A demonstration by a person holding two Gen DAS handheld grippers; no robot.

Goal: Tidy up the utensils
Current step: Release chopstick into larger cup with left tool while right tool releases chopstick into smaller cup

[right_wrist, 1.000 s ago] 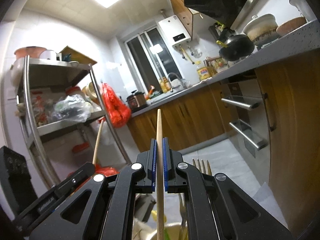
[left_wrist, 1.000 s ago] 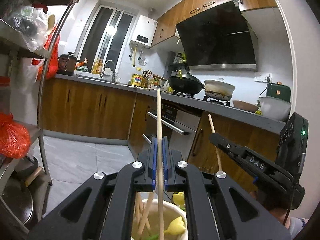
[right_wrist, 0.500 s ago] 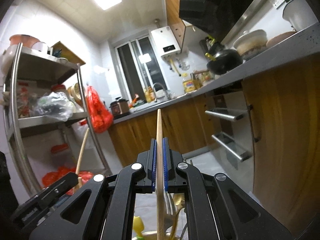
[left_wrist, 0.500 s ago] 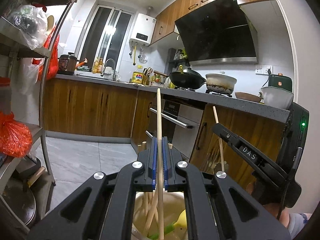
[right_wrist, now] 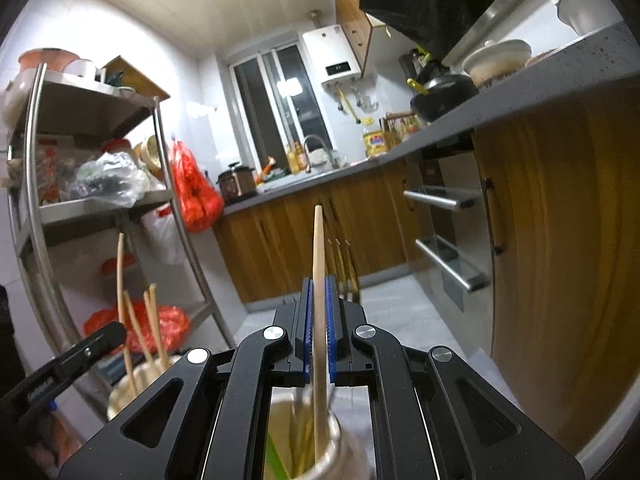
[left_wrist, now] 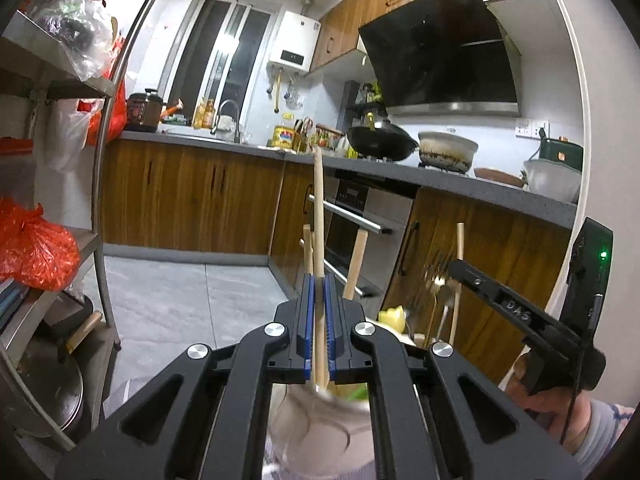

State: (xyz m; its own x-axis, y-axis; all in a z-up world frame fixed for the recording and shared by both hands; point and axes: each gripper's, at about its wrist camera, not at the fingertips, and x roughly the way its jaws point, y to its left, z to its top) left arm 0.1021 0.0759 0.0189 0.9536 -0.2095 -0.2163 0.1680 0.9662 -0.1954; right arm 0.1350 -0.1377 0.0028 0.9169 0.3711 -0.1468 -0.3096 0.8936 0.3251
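Note:
My left gripper (left_wrist: 318,300) is shut on a wooden chopstick (left_wrist: 318,208) that stands upright, its lower end inside a pale utensil holder (left_wrist: 320,428) just below the jaws. Other chopsticks (left_wrist: 355,264) and forks (left_wrist: 434,280) stick up from holders behind it. My right gripper (right_wrist: 318,304) is shut on another wooden chopstick (right_wrist: 318,248), its lower end in a metal cup (right_wrist: 320,448) that also holds green utensils. The right gripper shows at the right of the left wrist view (left_wrist: 456,268). The left gripper's finger (right_wrist: 104,336) shows at the left of the right wrist view beside a second holder (right_wrist: 132,392) with chopsticks.
A metal shelf rack (left_wrist: 104,160) with red bags (left_wrist: 32,252) stands at the left. Wooden kitchen cabinets (left_wrist: 192,200) and an oven (left_wrist: 360,220) run along the far and right sides under a grey counter (left_wrist: 480,188) with a wok and pots.
Both grippers have tilted and lowered with their chopsticks. The holders and the utensils standing in them have come further into view below and beside the jaws. Both stay shut.

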